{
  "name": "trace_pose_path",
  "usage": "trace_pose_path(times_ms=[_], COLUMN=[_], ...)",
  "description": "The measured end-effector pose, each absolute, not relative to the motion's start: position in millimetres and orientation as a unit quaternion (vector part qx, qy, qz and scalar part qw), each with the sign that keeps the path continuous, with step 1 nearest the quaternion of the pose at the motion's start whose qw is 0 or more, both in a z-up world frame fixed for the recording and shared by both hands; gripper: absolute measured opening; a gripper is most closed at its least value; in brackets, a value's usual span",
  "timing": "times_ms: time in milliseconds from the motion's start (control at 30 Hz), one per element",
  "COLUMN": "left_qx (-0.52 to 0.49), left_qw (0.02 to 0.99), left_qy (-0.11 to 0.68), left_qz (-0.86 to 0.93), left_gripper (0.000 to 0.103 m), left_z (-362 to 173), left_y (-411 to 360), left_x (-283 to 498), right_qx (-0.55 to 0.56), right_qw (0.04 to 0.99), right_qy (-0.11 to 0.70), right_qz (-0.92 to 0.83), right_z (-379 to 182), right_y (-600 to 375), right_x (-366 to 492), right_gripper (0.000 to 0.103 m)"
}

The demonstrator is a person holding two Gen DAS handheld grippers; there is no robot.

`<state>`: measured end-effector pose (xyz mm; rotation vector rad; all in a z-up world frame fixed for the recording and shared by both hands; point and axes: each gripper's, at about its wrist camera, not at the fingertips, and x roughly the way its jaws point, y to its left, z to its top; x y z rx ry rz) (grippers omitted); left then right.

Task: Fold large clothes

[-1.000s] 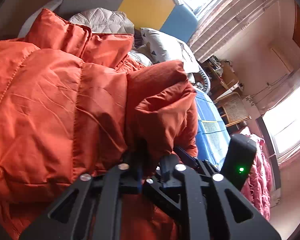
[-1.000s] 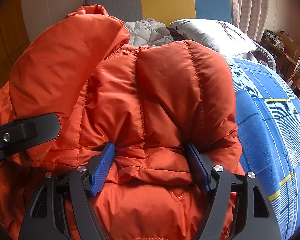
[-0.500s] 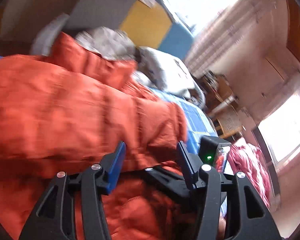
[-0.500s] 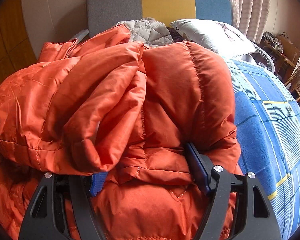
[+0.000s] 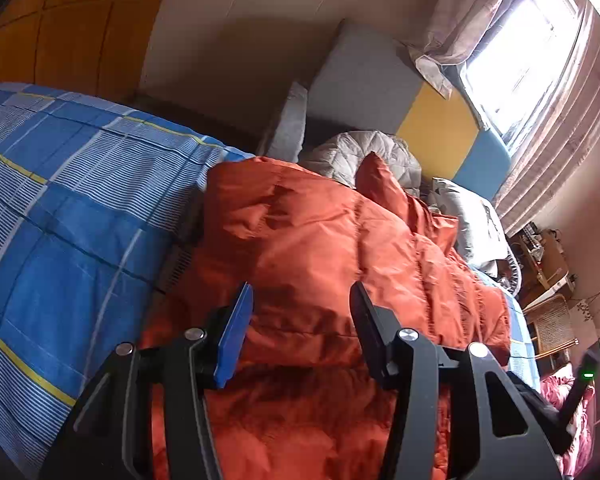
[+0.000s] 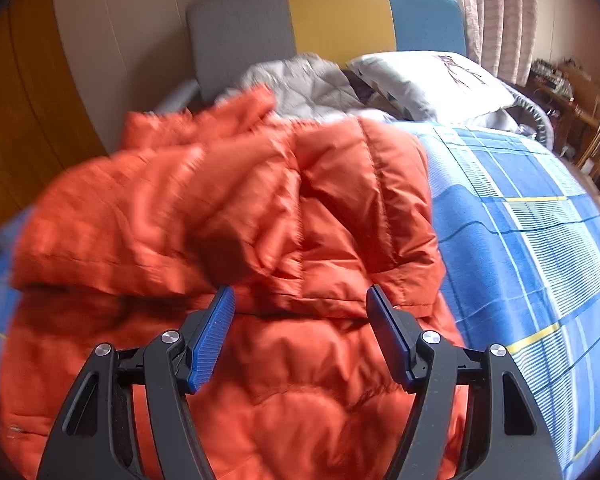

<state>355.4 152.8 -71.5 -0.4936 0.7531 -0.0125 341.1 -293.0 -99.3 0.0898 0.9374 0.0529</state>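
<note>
Jacket (image 6: 260, 208), an orange quilted puffer, lies in the middle of the bed (image 6: 540, 240), bunched on the blue checked cover with its upper end toward the headboard (image 6: 332, 20) and the pillows (image 6: 428, 80). One padded layer is doubled over the part nearest the cameras, and a cuffed end, probably a sleeve, lies across the front, so at least one fold seems made; the bundle looks loose and uneven, and I judge that more folding and flattening remain. Left tool (image 5: 300, 328) hovers low over the near edge of the jacket with its jaws wide and nothing between them; right tool (image 6: 300, 332) does likewise, jaws spread, above the folded hem. Much is hard to read: the right wrist view is smeared by motion on its left half, so seams and edges there blur together. Whether the hood and the other sleeve are tucked under cannot be told, and the lowest part of the garment is hidden behind both tools. A grey quilted item (image 5: 364, 152) beyond the jacket is partly covered.
</note>
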Motion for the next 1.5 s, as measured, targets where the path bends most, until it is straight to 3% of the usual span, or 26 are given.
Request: trace_pose_path(times_ms=[200,233,300,367,433,600,900,933,1000,1067,1100,1367,1433,1500], left_qx=[-0.217,-0.216,-0.216,-0.213,-0.206,-0.184,-0.173,-0.177,-0.181,-0.182,-0.180,-0.182,-0.172,-0.153], left_qw=[0.905,0.905,0.904,0.904,0.904,0.893,0.881,0.881,0.885,0.893,0.900,0.922,0.923,0.925], left_qy=[0.367,0.367,0.368,0.369,0.374,0.410,0.441,0.439,0.429,0.412,0.398,0.342,0.343,0.349], left_qz=[-0.012,-0.013,-0.018,-0.022,-0.030,-0.035,-0.020,-0.019,-0.014,-0.010,-0.008,-0.007,-0.010,-0.010], left_gripper=[0.049,0.049,0.049,0.049,0.048,0.041,0.042,0.042,0.045,0.051,0.052,0.058,0.061,0.063], left_z=[-76,-76,-76,-76,-77,-94,-112,-111,-102,-92,-84,-39,-36,-38], left_y=[151,151,148,147,144,131,117,118,120,124,125,132,124,112], left_x=[359,358,357,358,359,368,380,380,374,368,364,380,395,410], right_qx=[0.136,0.145,0.148,0.141,0.131,0.104,0.053,0.053,0.049,0.034,0.028,0.006,0.002,-0.003], right_qw=[0.879,0.874,0.866,0.863,0.868,0.868,0.856,0.856,0.858,0.867,0.876,0.908,0.911,0.913], right_qy=[0.454,0.462,0.476,0.483,0.478,0.485,0.515,0.515,0.512,0.498,0.481,0.418,0.413,0.407], right_qz=[0.051,0.050,0.047,0.043,0.037,0.009,-0.010,-0.010,-0.008,-0.011,-0.012,0.020,0.023,0.029], right_z=[-91,-95,-104,-109,-108,-116,-134,-131,-125,-115,-107,-73,-72,-74], right_y=[-288,-286,-278,-271,-272,-280,-277,-278,-279,-278,-278,-229,-217,-201], right_x=[358,365,376,383,383,382,392,391,390,384,380,390,399,409], right_gripper=[0.067,0.053,0.039,0.015,0.010,0.009,0.009,0.009,0.020,0.054,0.057,0.059,0.068,0.070])
